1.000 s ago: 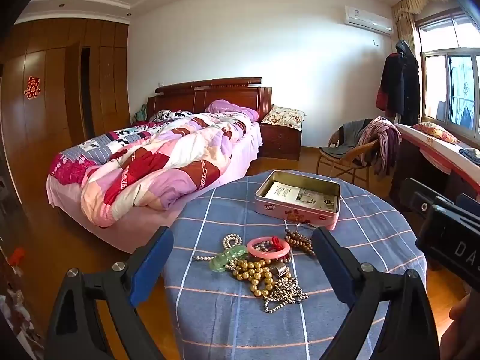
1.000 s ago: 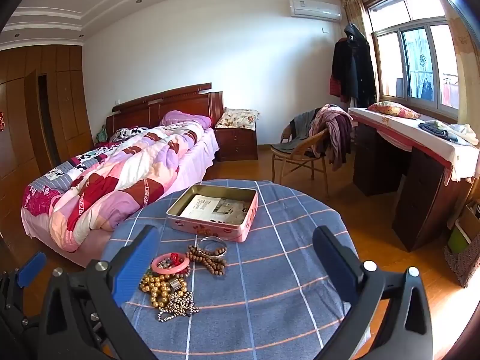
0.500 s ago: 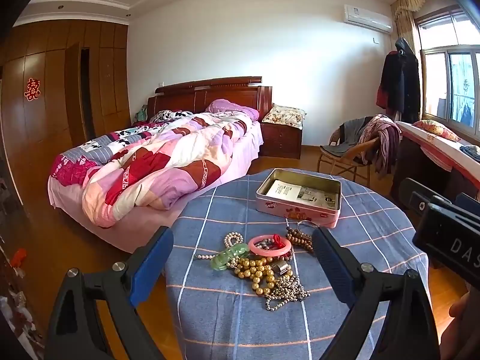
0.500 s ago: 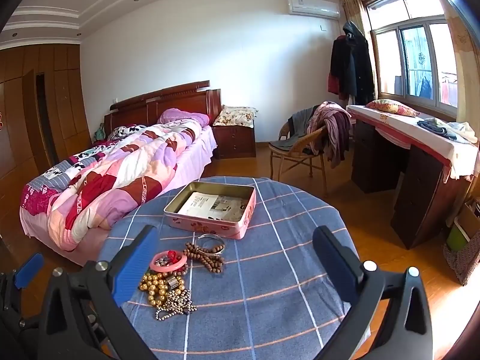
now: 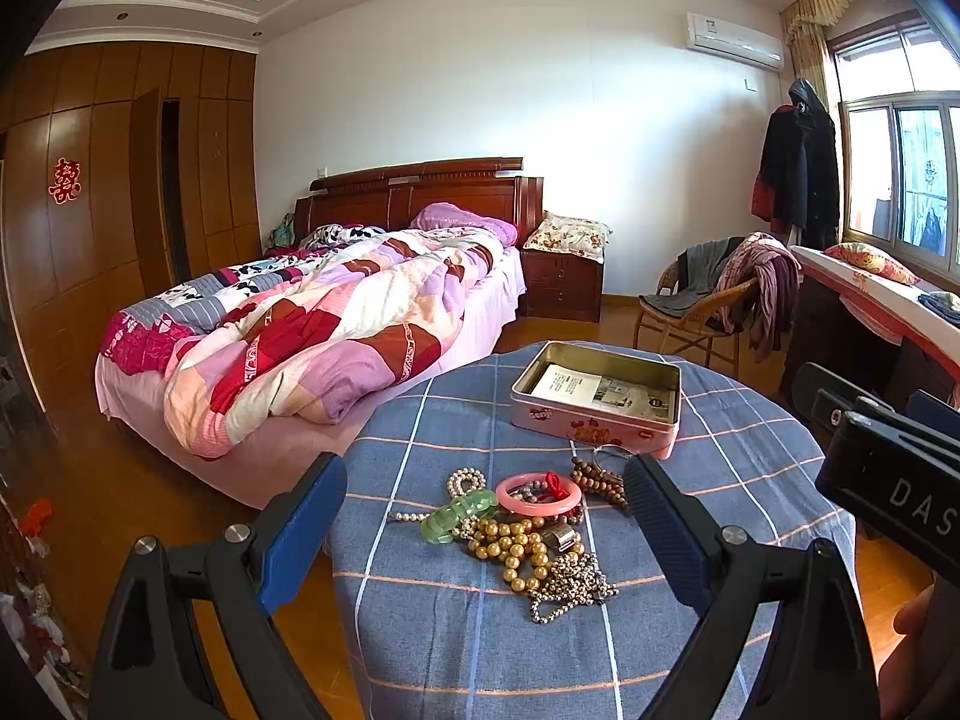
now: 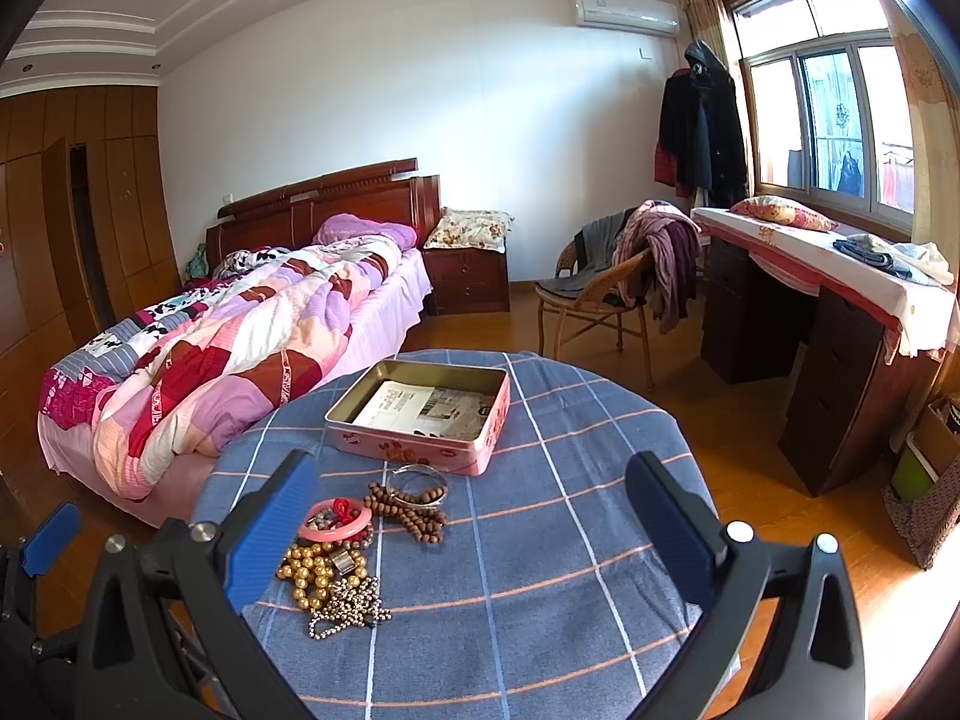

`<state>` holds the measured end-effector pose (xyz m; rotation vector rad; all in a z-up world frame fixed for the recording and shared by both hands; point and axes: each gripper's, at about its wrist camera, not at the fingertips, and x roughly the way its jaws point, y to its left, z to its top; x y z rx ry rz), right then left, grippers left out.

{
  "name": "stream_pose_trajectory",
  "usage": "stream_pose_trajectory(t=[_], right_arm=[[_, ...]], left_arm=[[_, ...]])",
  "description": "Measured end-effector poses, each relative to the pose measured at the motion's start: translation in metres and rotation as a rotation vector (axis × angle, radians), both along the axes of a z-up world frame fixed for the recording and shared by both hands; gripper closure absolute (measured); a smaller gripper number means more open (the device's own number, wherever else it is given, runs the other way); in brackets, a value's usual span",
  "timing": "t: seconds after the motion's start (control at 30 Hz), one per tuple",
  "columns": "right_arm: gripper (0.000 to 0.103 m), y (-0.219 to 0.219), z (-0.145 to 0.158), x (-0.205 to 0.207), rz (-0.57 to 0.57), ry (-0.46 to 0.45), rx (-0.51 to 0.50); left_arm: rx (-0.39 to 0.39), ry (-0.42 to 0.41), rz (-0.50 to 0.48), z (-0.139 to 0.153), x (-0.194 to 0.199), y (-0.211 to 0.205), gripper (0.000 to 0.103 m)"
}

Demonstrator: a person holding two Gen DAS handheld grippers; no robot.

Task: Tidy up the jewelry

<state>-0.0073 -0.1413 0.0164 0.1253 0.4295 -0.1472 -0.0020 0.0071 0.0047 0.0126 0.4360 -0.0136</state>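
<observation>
On table (image 5: 750, 456): jewelry pile (image 5: 522, 534) tangled, pieces perhaps overlapping; left gripper (image 5: 486, 516), right gripper (image 6: 471, 516) wide, empty.

A: What room is it?
B: Bedroom w/ plain white walls (image 6: 420, 90) and glossy orange-brown wood floor (image 6: 738, 444). Dark red wooden bed (image 5: 420, 192) w/ patchwork quilt in pink, red & lilac (image 5: 312, 336), matching nightstand (image 5: 564, 288) just beside it.
A: And the other side?
B: Big window (image 6: 834, 120) w/ daylight, white air-con unit (image 6: 627, 9) high on the wall, rattan chair w/ clothes thrown over (image 6: 606, 300), dark desk (image 6: 840, 372) under the window.
</observation>
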Motion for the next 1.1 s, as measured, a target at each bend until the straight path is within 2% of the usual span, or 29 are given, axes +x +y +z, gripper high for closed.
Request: stream_pose_trajectory(t=[1.1], right_arm=[[0.000,-0.0009,0.0004,-0.0004,-0.001,-0.001,0.001]], left_arm=[[-0.002,-0.005,0.003,0.0005,-0.0020,-0.0044,0.010]])
